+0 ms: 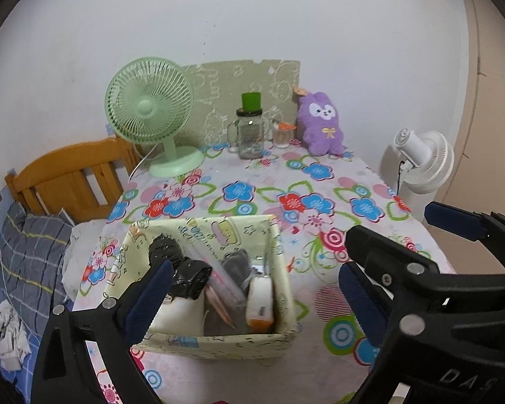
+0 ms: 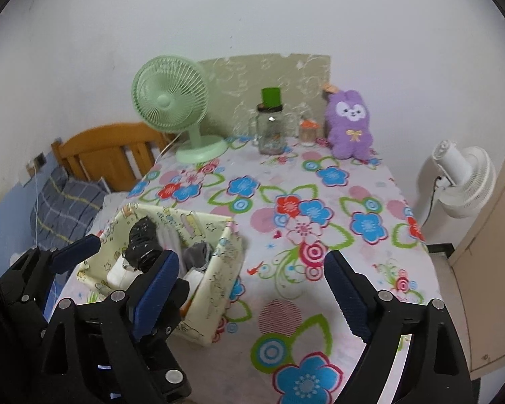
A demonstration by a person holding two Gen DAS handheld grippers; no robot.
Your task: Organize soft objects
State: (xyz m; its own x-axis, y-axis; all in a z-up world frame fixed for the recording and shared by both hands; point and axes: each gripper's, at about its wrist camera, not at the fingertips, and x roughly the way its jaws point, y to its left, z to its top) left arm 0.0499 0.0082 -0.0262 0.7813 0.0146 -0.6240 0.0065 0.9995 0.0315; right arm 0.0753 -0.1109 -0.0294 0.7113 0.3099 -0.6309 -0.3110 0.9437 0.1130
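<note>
Both grippers' jaws wide, left gripper (image 1: 252, 289) above fabric bin (image 1: 219, 338) (near table's left edge).

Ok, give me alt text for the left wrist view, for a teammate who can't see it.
Left gripper, jaws open and empty, hovers over a pale yellow fabric box of small items on a floral tablecloth. A purple plush bunny sits against the far wall beside a glass jar and green fan; the right gripper shows at right.
</note>
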